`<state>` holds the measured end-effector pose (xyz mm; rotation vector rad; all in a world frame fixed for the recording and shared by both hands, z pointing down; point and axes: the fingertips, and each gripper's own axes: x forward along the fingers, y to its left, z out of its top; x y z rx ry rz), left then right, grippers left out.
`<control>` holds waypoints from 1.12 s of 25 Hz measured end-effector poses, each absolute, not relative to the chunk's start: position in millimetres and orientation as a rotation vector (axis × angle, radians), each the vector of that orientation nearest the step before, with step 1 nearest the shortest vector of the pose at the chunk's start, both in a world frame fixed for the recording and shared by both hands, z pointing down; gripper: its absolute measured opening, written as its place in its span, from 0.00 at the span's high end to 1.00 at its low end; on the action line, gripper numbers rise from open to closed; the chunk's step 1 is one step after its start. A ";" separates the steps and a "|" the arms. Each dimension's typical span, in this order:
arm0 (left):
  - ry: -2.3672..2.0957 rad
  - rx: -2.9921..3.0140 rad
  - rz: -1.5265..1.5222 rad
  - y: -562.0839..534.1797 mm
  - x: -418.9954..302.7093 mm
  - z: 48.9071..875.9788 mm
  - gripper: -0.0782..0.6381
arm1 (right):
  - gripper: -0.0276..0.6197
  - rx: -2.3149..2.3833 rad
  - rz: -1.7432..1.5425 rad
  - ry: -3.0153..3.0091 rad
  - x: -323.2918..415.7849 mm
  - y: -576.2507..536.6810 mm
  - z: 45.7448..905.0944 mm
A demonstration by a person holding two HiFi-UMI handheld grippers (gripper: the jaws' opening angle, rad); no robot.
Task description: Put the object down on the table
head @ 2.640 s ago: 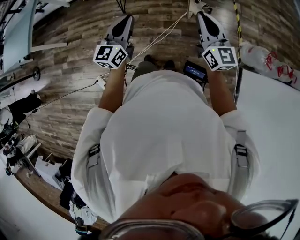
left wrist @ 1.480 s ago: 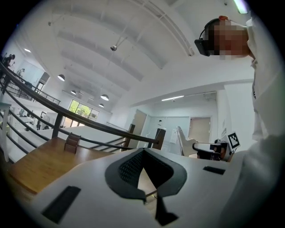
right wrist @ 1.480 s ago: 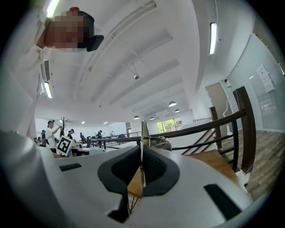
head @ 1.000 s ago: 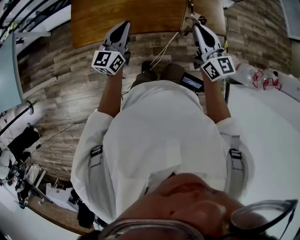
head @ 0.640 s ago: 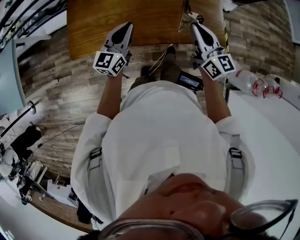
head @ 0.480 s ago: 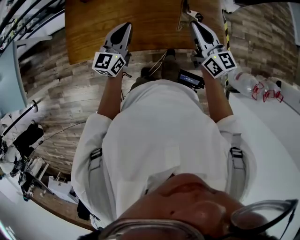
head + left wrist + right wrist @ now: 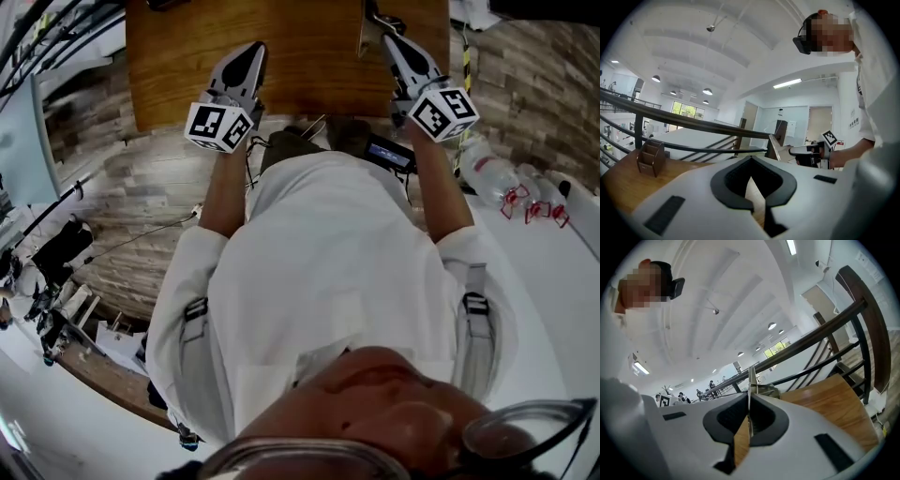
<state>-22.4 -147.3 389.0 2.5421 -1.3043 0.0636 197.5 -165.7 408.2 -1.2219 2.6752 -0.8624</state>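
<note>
**Item 1: right gripper [image 7: 389,39].** Jaws are pinched almost flat on a thin plate [image 7: 751,380], which is seen edge-on and upright between the pads. It looks metallic, though I can't name it more closely. I grip it by one edge so the rest stands out past the tips, free to meet the surface first.

**Item 2: the plate.** This is the task's thing. It is carried over the right part of the wooden table [image 7: 281,56], near the side closest to me. I judge it not yet set down. I can't tell whether its far edge touches the wood.

**Item 3: left gripper [image 7: 251,52].** Jaws are together with nothing between them; only tabletop shows through the gap behind the tips. It is held out over the table's left part, well apart from the plate. I judge it is kept clear because one grip is enough for so light a piece.

**Item 4: small wooden holder [image 7: 650,158].** It stands on the table toward its far left, well away from the likely landing spot.

**Item 5: surroundings.** A dark railing [image 7: 693,124] runs beyond the table. Plastic bottles [image 7: 487,173] lie off to the right.

**Handling note.** A thin, stiff plate released on edge would probably topple, so I should tilt it flat and low before the jaws part.
</note>
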 end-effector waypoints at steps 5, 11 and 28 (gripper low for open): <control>-1.312 2.515 0.118 -176.6 -33.9 410.6 0.87 | 0.92 -1.220 -1.032 2.611 186.2 -205.0 435.7; -1.298 2.550 0.121 -192.2 -23.7 425.1 0.87 | 0.92 -1.232 -1.192 2.526 186.8 -218.3 461.5; -1.415 2.491 0.108 -249.3 -91.2 479.2 0.87 | 0.92 -1.222 -1.549 2.400 105.9 -268.2 551.1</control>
